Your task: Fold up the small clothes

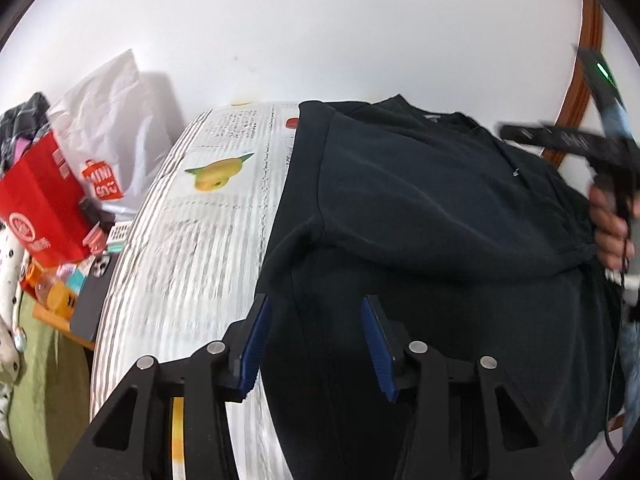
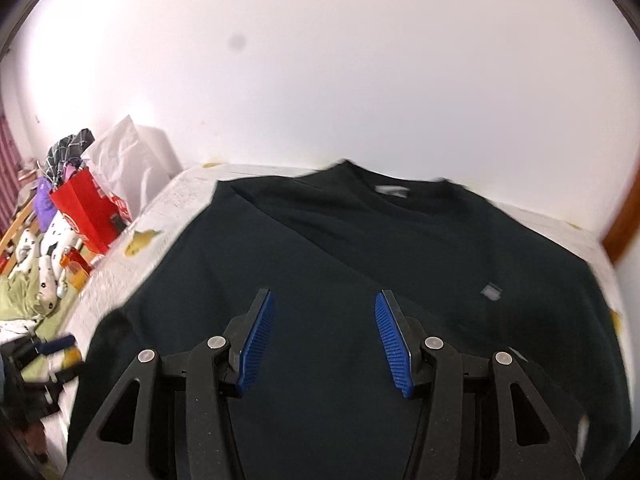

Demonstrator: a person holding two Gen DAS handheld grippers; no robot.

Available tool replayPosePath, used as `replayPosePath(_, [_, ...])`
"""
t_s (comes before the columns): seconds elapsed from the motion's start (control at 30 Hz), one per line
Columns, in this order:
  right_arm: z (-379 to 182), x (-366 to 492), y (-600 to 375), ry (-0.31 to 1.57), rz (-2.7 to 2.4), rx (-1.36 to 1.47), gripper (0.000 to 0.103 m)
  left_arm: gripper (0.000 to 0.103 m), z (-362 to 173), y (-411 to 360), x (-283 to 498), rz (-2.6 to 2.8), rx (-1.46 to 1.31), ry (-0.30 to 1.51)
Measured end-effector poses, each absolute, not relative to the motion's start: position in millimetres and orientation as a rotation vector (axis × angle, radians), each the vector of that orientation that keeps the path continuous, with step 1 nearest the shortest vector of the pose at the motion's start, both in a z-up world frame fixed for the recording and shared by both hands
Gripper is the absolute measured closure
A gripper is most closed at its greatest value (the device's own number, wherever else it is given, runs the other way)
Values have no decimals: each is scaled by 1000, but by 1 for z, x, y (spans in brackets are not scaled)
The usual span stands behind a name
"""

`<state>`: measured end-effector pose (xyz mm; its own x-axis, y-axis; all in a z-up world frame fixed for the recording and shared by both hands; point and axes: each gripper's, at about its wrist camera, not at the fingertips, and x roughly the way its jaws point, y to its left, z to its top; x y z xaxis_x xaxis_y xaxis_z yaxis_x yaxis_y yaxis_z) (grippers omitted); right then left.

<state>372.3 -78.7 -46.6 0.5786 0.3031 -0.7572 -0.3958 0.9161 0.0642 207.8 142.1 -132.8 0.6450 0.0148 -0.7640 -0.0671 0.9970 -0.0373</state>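
A black T-shirt point(image 1: 420, 208) lies spread on a table covered with a printed sheet point(image 1: 192, 264), neck towards the wall. In the right wrist view the shirt point(image 2: 360, 248) has its left side folded in across the chest, with a white neck label showing. My left gripper point(image 1: 317, 346) hovers open over the shirt's near left edge, with nothing between its blue pads. My right gripper point(image 2: 324, 340) hangs open above the middle of the shirt and holds nothing. A hand point(image 1: 612, 232) grips the right tool at the far right edge.
A red paper bag point(image 1: 40, 208), a white plastic bag point(image 1: 116, 120), a dark phone point(image 1: 94, 300) and small clutter crowd the left side beside the table. Green bedding point(image 1: 40, 392) lies lower left. A white wall stands behind the table, and a brown wooden frame point(image 1: 588, 40) runs up at the right.
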Motion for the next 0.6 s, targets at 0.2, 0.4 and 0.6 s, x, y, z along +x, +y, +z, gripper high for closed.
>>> replayPosePath(0.2, [-79,437,-5,906,490,-170,51,76,-149,141,247,29,-12,888])
replayPosePath(0.4, [-113,495,51,969,586,-140,51,79,-162,140,264,-4,37,889])
replayPosePath(0.6, [-140,522,78,1033,641,-60,51,93,-163,137,267,-19,31,851])
